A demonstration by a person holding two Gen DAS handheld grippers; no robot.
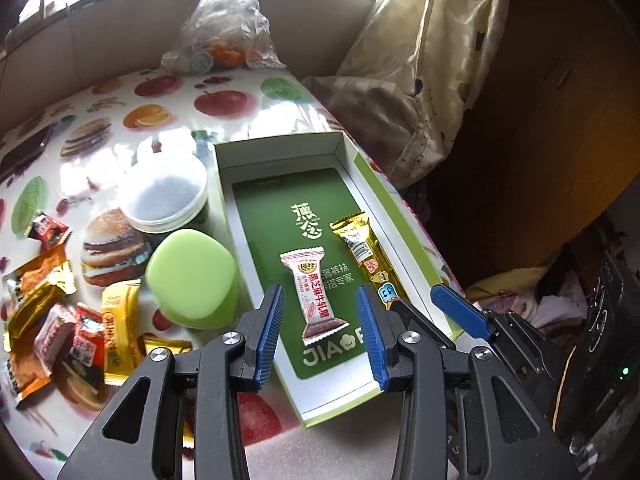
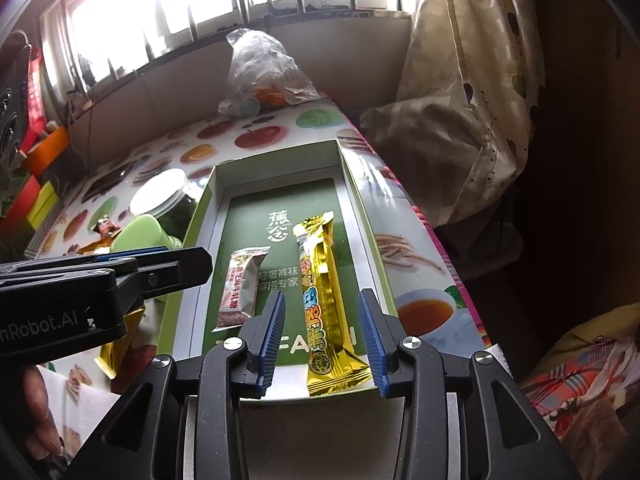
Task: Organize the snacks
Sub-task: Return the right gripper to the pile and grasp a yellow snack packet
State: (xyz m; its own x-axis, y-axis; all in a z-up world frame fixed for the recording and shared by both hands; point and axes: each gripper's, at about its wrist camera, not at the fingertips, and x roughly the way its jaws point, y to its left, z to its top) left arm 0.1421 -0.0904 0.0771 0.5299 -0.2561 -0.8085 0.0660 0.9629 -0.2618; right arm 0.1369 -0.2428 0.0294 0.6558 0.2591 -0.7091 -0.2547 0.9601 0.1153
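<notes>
Left wrist view: my left gripper [image 1: 322,330] hangs spread over the green box [image 1: 348,148], jaws apart and pinching nothing. The pink nougat candy [image 1: 314,296] lies flat on the box floor between the blue pads, untouched. The gold snack bar [image 1: 360,248] lies beside it, nearer the box's right wall. More wrapped snacks [image 1: 60,320] sit piled on the tablecloth [image 1: 160,128] to the left, by the green lid [image 1: 190,276] and the clear jar [image 1: 166,196].

Right wrist view: my right gripper [image 2: 322,338] is also spread, empty, w/ the gold bar [image 2: 326,300] lying lengthwise between its pads in the box [image 2: 352,184]. The pink candy [image 2: 240,288] lies just left of it. My left gripper [image 2: 132,258] crosses in from the left.

Handling, as I judge it: both are light, foil slick & crinkly. The nougat is prob. firm, so pinch across its middle, not the flat crimped ends. The bar may snap, so grip mid-length, gently.
</notes>
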